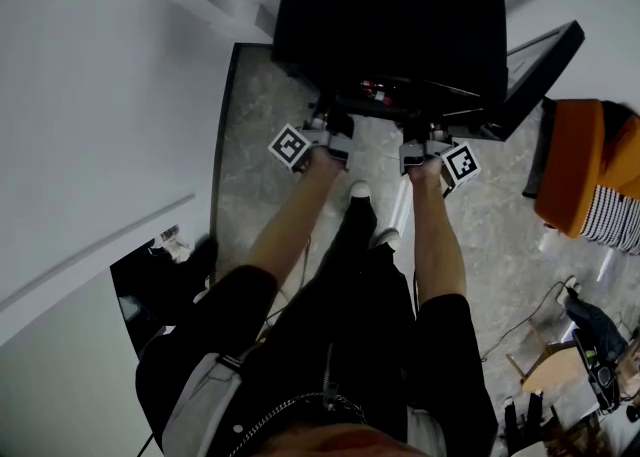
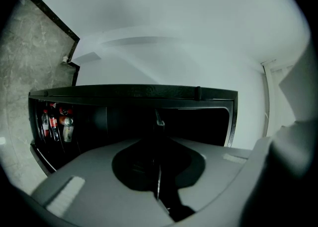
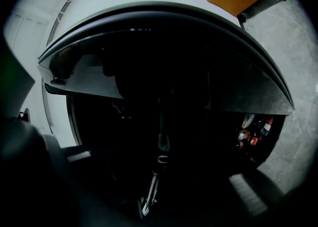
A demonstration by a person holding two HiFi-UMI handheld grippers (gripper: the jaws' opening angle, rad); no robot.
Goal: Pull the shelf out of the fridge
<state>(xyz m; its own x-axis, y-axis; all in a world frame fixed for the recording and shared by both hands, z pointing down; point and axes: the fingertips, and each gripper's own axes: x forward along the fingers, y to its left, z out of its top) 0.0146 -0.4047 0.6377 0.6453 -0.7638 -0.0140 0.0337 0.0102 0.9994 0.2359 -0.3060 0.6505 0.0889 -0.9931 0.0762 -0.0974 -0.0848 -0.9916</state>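
A small black fridge (image 1: pixel 390 15) stands on the floor below me with its door (image 1: pixel 540 70) swung open to the right. Both grippers reach into the opening at the front edge of the shelf (image 1: pixel 400 105). My left gripper (image 1: pixel 335 125) is shut on the thin shelf edge (image 2: pixel 158 181), which runs edge-on between its grey fingers (image 2: pixel 99 186) in the left gripper view (image 2: pixel 158 151). My right gripper (image 1: pixel 418 140) grips the same edge further right. Its view is very dark, and the thin shelf edge (image 3: pixel 151 191) shows between the jaws (image 3: pixel 159 171).
Bottles and cans (image 3: pixel 253 131) stand in the door rack, which also shows in the left gripper view (image 2: pixel 54 124). An orange seat (image 1: pixel 585 165) with striped cloth stands to the right of the door. Cables (image 1: pixel 530 325) lie on the stone floor. A white wall (image 1: pixel 100 95) runs along the left.
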